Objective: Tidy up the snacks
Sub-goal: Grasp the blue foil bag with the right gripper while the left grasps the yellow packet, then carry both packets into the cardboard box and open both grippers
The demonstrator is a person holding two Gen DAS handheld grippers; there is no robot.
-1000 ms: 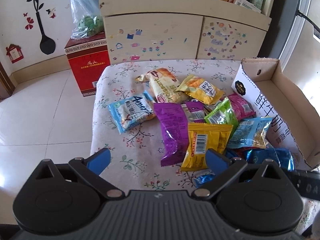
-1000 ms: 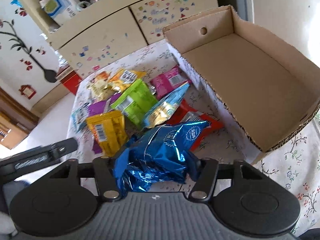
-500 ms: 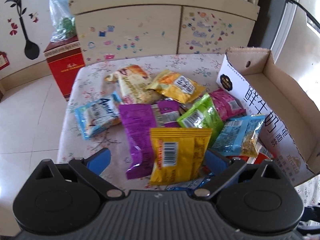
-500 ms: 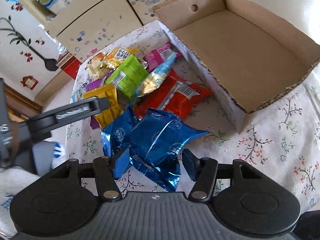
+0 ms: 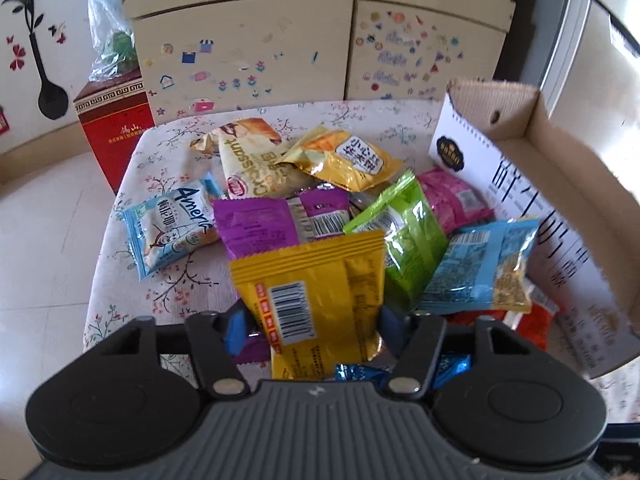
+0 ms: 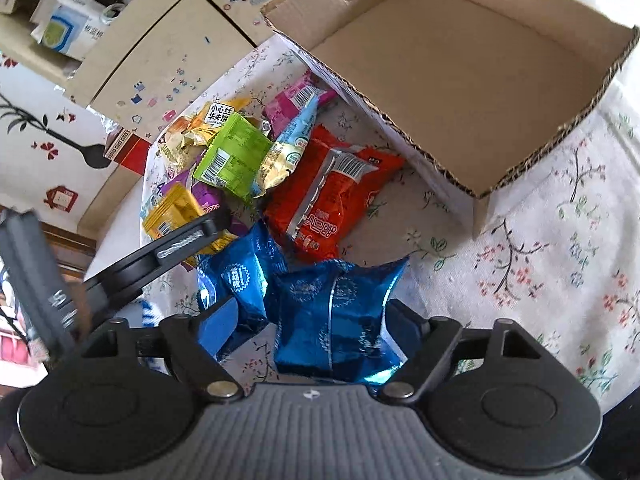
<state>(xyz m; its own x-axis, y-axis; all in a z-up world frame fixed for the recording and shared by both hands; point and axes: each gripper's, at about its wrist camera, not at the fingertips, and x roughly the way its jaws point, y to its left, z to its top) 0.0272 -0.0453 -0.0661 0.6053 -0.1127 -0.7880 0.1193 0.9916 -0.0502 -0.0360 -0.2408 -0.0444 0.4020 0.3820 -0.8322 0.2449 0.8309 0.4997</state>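
Several snack packets lie in a pile on the floral tablecloth (image 5: 168, 280). My left gripper (image 5: 310, 326) is shut on a yellow packet (image 5: 316, 292) with a barcode, at the pile's near edge. In the right wrist view my right gripper (image 6: 308, 328) stands open around a shiny blue packet (image 6: 336, 320) that lies on the cloth; a second blue packet (image 6: 240, 276) lies to its left. The left gripper's finger (image 6: 180, 240) shows on the yellow packet (image 6: 172, 212). The cardboard box (image 6: 460, 72) stands empty at the right, also in the left wrist view (image 5: 560, 200).
In the pile are a red packet (image 6: 332, 196), a green one (image 5: 408, 236), light blue ones (image 5: 480, 268), a purple one (image 5: 260, 228), pink, and a croissant bag (image 5: 248, 160). A stickered cupboard (image 5: 320, 52) stands behind the table, a red carton (image 5: 116, 124) on the floor at left.
My left gripper moved forward and shut on the yellow packet. My right gripper opened and let the blue packet down onto the cloth.
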